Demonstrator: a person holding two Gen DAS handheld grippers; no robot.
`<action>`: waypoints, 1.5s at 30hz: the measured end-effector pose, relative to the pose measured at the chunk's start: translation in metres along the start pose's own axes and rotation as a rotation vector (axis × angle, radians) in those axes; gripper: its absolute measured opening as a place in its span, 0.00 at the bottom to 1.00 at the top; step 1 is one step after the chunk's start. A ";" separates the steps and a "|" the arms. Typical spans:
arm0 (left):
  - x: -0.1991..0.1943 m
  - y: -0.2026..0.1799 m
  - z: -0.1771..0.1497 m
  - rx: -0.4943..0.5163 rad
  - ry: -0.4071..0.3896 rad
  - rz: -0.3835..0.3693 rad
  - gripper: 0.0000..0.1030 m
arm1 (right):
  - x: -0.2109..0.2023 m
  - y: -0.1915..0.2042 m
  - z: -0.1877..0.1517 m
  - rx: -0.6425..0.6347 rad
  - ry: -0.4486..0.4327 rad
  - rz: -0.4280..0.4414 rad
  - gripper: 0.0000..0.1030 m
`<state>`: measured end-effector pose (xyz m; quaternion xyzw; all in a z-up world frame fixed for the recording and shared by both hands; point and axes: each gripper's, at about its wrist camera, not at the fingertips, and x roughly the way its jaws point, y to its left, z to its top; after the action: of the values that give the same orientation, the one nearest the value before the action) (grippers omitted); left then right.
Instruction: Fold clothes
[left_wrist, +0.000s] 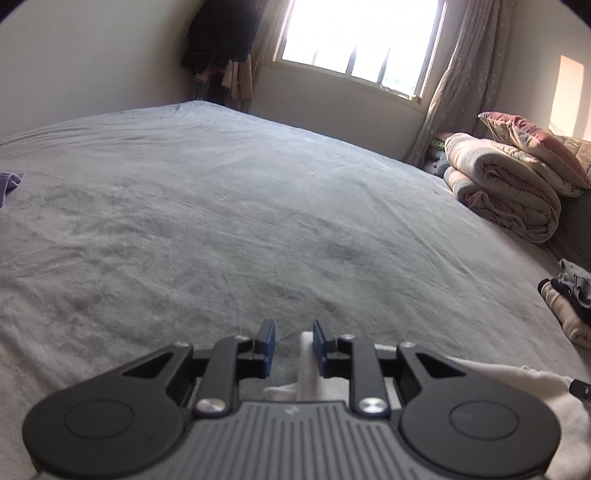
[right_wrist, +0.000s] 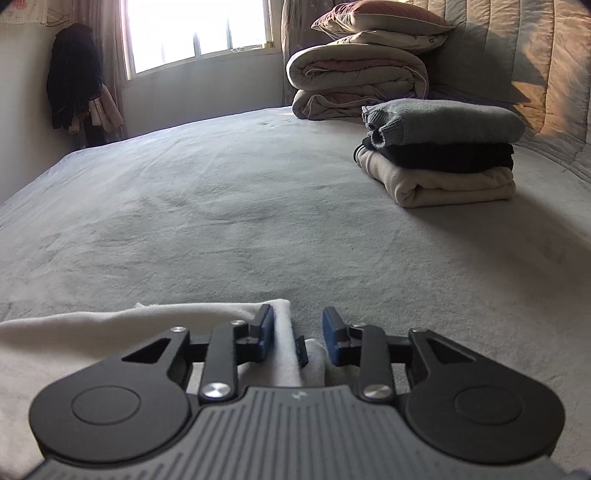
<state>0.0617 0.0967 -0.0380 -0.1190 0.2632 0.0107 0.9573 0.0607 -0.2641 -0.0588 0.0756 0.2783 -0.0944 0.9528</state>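
Note:
A white garment (right_wrist: 74, 332) lies on the grey bed (right_wrist: 258, 206) at the near edge. My right gripper (right_wrist: 298, 325) is open, its jaws set around a raised fold of the white cloth, which lies against the left pad. My left gripper (left_wrist: 294, 334) is open too, with a ridge of the same white garment (left_wrist: 308, 363) standing between its jaws, against the right pad. The garment spreads to the right in the left wrist view (left_wrist: 535, 391). A stack of three folded clothes (right_wrist: 443, 151) sits at the right of the bed.
Rolled quilts and pillows (right_wrist: 362, 70) lie at the head of the bed by the headboard (right_wrist: 517, 55). A purple cloth (left_wrist: 9, 182) lies at the bed's left edge. Dark clothes (right_wrist: 74, 74) hang in the corner beside the window (right_wrist: 199, 29).

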 end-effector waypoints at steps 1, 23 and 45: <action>-0.008 -0.002 0.002 0.006 -0.035 0.010 0.21 | -0.004 0.002 0.002 -0.009 -0.010 -0.009 0.38; 0.010 -0.047 -0.033 0.195 0.046 -0.143 0.18 | 0.002 0.032 -0.008 -0.166 -0.002 0.182 0.43; -0.029 0.040 -0.011 -0.205 0.213 -0.161 0.47 | -0.058 0.012 0.002 -0.132 0.030 0.192 0.56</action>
<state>0.0285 0.1342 -0.0411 -0.2371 0.3505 -0.0522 0.9046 0.0168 -0.2447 -0.0247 0.0403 0.2894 0.0169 0.9562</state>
